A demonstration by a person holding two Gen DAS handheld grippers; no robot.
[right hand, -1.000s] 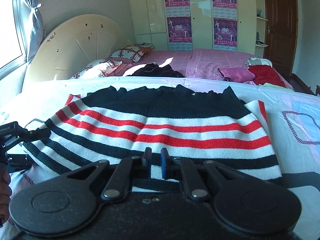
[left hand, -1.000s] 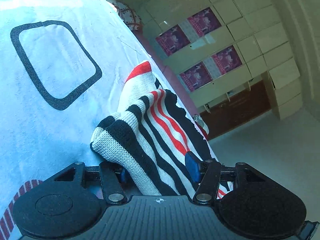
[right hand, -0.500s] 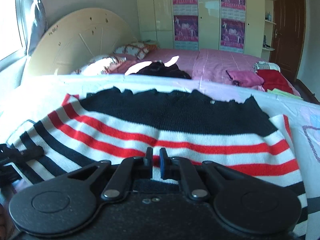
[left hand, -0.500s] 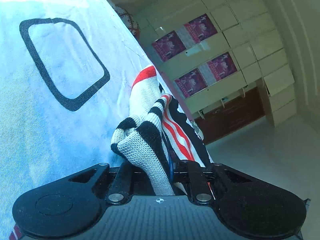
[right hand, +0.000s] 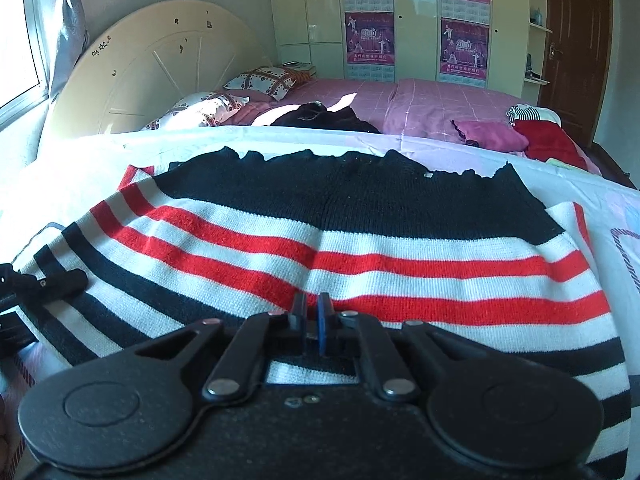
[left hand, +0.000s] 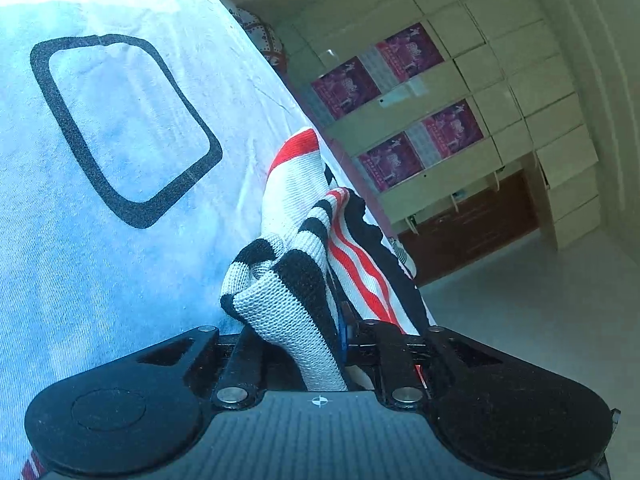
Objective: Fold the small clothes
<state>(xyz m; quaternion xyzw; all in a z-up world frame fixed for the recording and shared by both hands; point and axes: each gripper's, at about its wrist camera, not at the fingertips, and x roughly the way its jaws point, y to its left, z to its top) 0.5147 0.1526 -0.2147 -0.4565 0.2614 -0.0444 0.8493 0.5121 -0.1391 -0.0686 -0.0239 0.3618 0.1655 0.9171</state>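
Note:
A knitted sweater [right hand: 360, 216] with black, white and red stripes lies spread on the sheet-covered surface. My right gripper [right hand: 312, 312] is shut at the sweater's near edge, its tips pinching a small ridge of fabric in the red and white stripes. In the left wrist view the sweater [left hand: 296, 184] bunches up into a fold. My left gripper [left hand: 304, 336] is shut on that bunched side edge, with cloth filling the gap between its fingers. The left gripper [right hand: 44, 284] also shows at the left edge of the right wrist view, on the sweater's side.
The pale sheet carries a black rounded-rectangle print [left hand: 120, 128] to the left of the sweater. Behind is a pink bed [right hand: 432, 100] with pillows [right hand: 268, 80], a black garment [right hand: 324, 118], and pink [right hand: 492, 136] and red clothes [right hand: 548, 140]. Wardrobe and door stand behind.
My left gripper's jaws closed on the sweater's side edge and bunched it up. My right gripper slid forward over the sweater, staying shut.

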